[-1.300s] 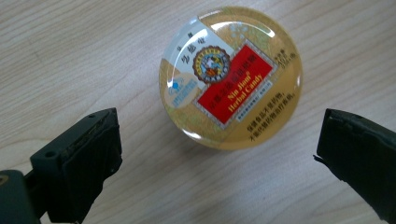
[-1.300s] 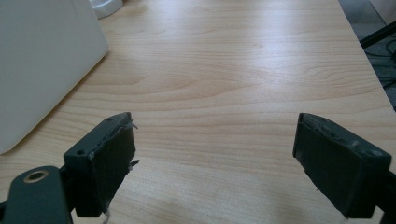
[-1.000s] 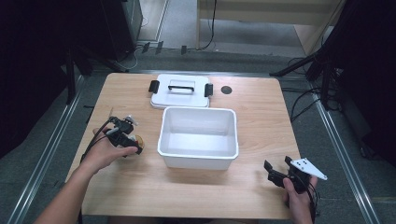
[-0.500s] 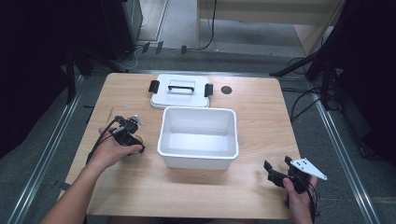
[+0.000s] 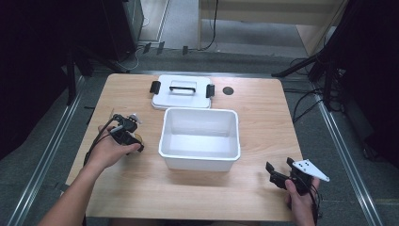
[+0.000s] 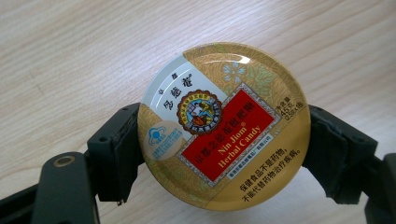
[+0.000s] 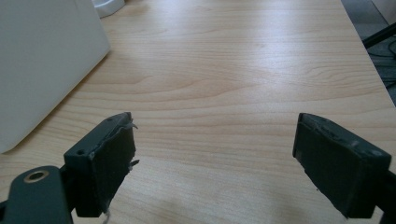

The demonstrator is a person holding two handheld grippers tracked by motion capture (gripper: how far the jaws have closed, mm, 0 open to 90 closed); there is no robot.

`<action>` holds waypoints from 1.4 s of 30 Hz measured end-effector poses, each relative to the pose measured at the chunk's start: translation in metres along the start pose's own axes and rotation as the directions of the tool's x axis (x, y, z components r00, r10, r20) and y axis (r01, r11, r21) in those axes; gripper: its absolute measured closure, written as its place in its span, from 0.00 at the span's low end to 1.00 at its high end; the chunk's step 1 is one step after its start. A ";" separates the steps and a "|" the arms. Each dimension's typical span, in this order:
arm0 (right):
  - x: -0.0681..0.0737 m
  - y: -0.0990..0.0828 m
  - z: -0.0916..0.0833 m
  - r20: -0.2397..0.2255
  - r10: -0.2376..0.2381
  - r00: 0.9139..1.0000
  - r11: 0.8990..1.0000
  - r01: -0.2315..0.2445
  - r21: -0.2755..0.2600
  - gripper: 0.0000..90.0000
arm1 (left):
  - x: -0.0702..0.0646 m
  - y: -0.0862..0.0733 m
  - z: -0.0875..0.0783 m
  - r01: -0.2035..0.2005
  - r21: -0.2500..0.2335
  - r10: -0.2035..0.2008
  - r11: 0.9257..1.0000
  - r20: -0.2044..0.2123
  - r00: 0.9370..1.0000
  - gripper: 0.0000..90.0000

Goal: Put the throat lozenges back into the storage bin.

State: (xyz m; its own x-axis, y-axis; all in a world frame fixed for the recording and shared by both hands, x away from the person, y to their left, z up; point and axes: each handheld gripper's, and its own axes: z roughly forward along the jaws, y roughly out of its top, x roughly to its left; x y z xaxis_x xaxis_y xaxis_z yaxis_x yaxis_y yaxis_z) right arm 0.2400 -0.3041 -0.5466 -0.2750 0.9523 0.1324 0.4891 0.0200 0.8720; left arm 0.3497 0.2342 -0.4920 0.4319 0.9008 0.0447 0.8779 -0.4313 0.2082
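A round gold candy tin (image 6: 224,126) with a red label reading "Nin Jiom Herbal Candy" sits between the jaws of my left gripper (image 6: 227,156), which is shut on its rim just above the wooden table. In the high view the left gripper (image 5: 128,134) is at the table's left side, beside the white bin, and a sliver of the tin (image 5: 138,138) shows under the hand. My right gripper (image 5: 281,170) rests near the front right corner. In its own view the right gripper (image 7: 229,163) is open wide with bare wood between the pads.
An open white plastic bin (image 5: 200,162) stands mid-table, and its wall (image 7: 42,65) is at the left of the right gripper view. The bin's lid (image 5: 181,96) with black clips lies behind it. A small dark hole (image 5: 228,90) marks the table (image 5: 263,122).
The left hand has shifted a little and turned over the tin, staying left of the bin. The right gripper has not moved.
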 end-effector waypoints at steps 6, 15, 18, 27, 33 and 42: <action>0.000 0.000 0.000 0.001 -0.001 1.000 1.000 0.001 0.001 0.15 | -0.006 0.004 -0.021 -0.061 -0.028 0.061 0.998 -0.014 0.998 0.24; 0.000 0.000 0.000 0.000 0.000 1.000 1.000 0.000 0.000 0.15 | -0.015 0.010 -0.056 -0.138 -0.058 0.137 0.989 -0.019 0.990 0.24; 0.000 0.000 0.000 0.000 0.000 1.000 1.000 0.000 0.000 0.15 | -0.016 0.011 -0.067 -0.143 -0.066 0.142 0.988 -0.026 0.990 0.24; 0.000 0.000 0.000 -0.002 0.000 1.000 1.000 0.000 0.001 0.15 | -0.023 0.011 -0.096 -0.195 -0.082 0.192 0.977 -0.038 0.981 0.24; 0.000 0.000 0.000 0.000 -0.001 1.000 1.000 0.001 0.002 0.15 | -0.030 0.013 -0.111 -0.246 -0.077 0.244 0.966 -0.039 0.969 0.24; 0.000 0.000 0.000 -0.002 -0.001 1.000 1.000 0.001 0.002 0.15 | -0.042 0.019 -0.122 -0.293 -0.096 0.291 0.951 -0.029 0.956 0.24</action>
State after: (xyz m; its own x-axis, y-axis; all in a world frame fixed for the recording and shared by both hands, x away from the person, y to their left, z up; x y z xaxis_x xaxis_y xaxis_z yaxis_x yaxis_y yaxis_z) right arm 0.2402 -0.3039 -0.5466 -0.2776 0.9516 0.1322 0.4902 0.0220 0.8713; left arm 0.3226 0.1944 -0.3708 0.6627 0.7372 0.1318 0.6890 -0.6692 0.2784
